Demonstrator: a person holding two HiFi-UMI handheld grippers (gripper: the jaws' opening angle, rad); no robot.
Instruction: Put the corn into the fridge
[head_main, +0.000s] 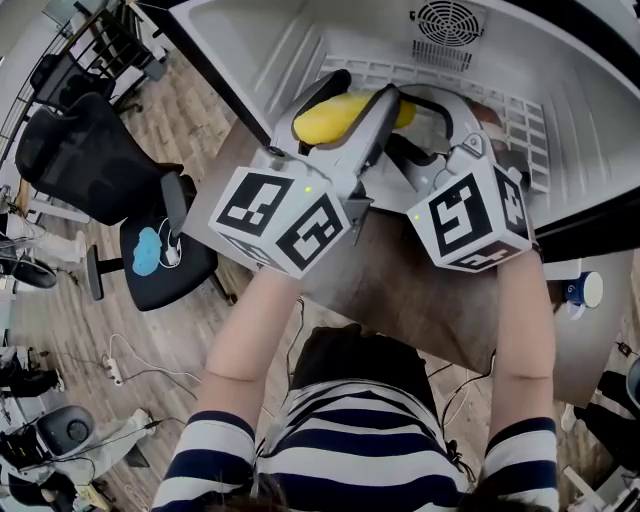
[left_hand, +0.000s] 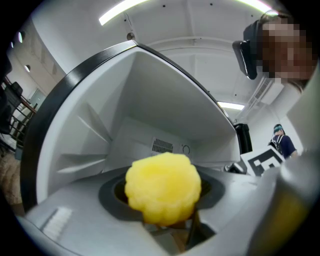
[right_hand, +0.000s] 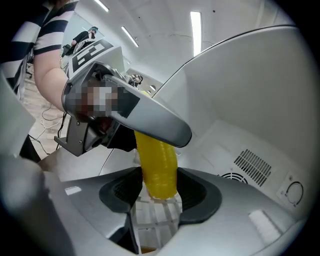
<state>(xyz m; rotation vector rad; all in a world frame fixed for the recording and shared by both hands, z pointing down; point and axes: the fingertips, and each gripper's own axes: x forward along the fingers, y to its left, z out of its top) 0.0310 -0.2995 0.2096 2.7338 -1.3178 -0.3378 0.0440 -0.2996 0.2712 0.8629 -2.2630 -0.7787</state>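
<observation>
The corn (head_main: 335, 118) is held in the air inside the open fridge (head_main: 250, 40), above the left end of its white wire shelf (head_main: 500, 110) and not resting on it. The left gripper (head_main: 350, 105) is clamped on the cob. In the left gripper view the yellow, lumpy end of the corn (left_hand: 162, 187) faces the camera squarely between the dark pads of the left gripper (left_hand: 162, 200), with the white back wall of the fridge (left_hand: 150, 110) behind it. The right gripper (head_main: 405, 125) comes in from the other side. In the right gripper view the corn (right_hand: 156, 165) hangs down from under the left gripper's grey jaw, and its tip sits in the narrow part of the right gripper (right_hand: 159, 192) – both dark pads lie against the cob's sides, so this claw is closed on it too. Below the tip the wire shelf (right_hand: 150, 215) shows through the gap, and slotted vents (right_hand: 252, 162) mark the rear wall of the fridge (right_hand: 240, 100). From the head view the two marker cubes (head_main: 285, 215) (head_main: 475, 220) sit side by side at the fridge's front edge, with a round fan grille (head_main: 447, 20) on its far wall – and a black office chair (head_main: 100, 160) stands on the wooden floor to the left.
</observation>
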